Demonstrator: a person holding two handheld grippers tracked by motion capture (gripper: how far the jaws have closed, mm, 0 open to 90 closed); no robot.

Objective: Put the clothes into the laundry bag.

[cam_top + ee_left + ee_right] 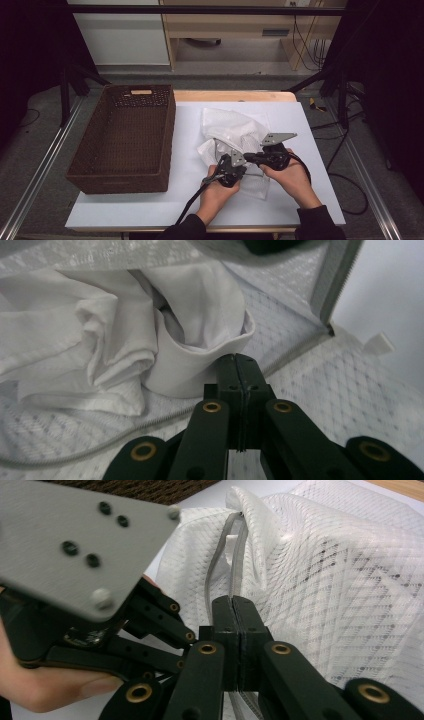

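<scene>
So the thing being worked on is a white mesh laundry bag [234, 131], see-through netting with a diamond weave and a grey zipper [220, 565] running along its edge. It's lying crumpled on the white table [310, 150], a bit right of centre, with the brown wicker basket [125, 140] sitting off at its 9 o'clock. Through the bag's opening you can see a white garment [165, 340] bunched up inside, all soft folds.

Both tongs sit at the bag's 6 o'clock edge, just beside each other. The left gripper [238, 360] has its jaws pressed flat together, tips right at a fold of the garment; can't tell if any cloth is actually pinched. The right gripper [234, 602] is clenched too, and the zipper strip runs straight into the seam between its jaws and comes out below them, so it's gripping the zipper.
</scene>
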